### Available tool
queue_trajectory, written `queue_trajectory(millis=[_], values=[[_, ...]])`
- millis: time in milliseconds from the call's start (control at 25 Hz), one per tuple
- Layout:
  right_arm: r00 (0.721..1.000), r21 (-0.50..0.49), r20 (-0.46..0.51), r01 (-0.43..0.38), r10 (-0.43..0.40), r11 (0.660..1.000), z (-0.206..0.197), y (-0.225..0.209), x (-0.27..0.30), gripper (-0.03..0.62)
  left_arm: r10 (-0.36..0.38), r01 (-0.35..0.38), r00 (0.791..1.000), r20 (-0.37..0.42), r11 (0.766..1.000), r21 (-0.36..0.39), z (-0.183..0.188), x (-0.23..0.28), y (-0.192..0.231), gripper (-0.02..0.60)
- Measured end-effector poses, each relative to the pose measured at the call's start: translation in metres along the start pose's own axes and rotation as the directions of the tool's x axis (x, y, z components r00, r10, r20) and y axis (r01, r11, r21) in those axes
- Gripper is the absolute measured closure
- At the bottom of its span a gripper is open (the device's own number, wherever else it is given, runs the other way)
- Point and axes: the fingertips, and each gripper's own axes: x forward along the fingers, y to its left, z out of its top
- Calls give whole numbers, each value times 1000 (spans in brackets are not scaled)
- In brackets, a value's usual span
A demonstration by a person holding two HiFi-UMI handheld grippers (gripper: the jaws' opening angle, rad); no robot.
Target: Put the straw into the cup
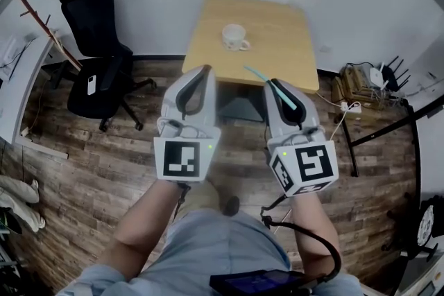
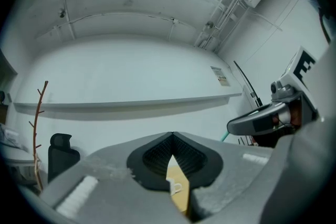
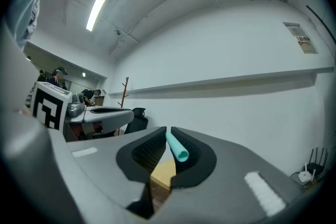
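A white cup (image 1: pixel 234 37) stands on the small wooden table (image 1: pixel 277 31) ahead of me. My right gripper (image 1: pixel 272 83) is shut on a teal straw (image 1: pixel 255 73), whose free end pokes out up and left toward the table's near edge. In the right gripper view the straw (image 3: pixel 177 147) lies pinched between the dark pads, its open end toward the camera. My left gripper (image 1: pixel 203 70) hovers beside it, left of the straw, shut with nothing in it. Through the gap below its tips, the left gripper view shows the cup (image 2: pixel 175 186) and the table. Both grippers are short of the table.
A black office chair (image 1: pixel 97 59) stands at the left on the wooden floor, with a bare-branch coat stand (image 1: pixel 41 17) behind it. A crate with a router (image 1: pixel 364 83) and cables sits right of the table. A black-framed desk (image 1: pixel 409 121) is at the far right.
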Motion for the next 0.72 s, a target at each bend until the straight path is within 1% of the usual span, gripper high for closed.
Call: queue_trajectory(millis=[120, 240, 520, 720], values=[[1000, 1, -8, -17, 17, 1000, -4, -6, 17, 561, 19, -19, 1000, -20, 1000, -11, -12, 13, 9, 563], [1000, 8, -18, -23, 24, 1000, -13, -15, 40, 562, 21, -21, 999, -34, 1000, -12, -25, 34, 18, 563], [999, 26, -44, -20, 21, 999, -34, -42, 107, 561, -2, 1, 999, -43, 1000, -19, -51, 102, 46, 563], [999, 34, -49, 10, -8, 999, -37, -64, 153, 561, -34, 32, 998, -50, 999, -29, -66, 150, 67, 563]])
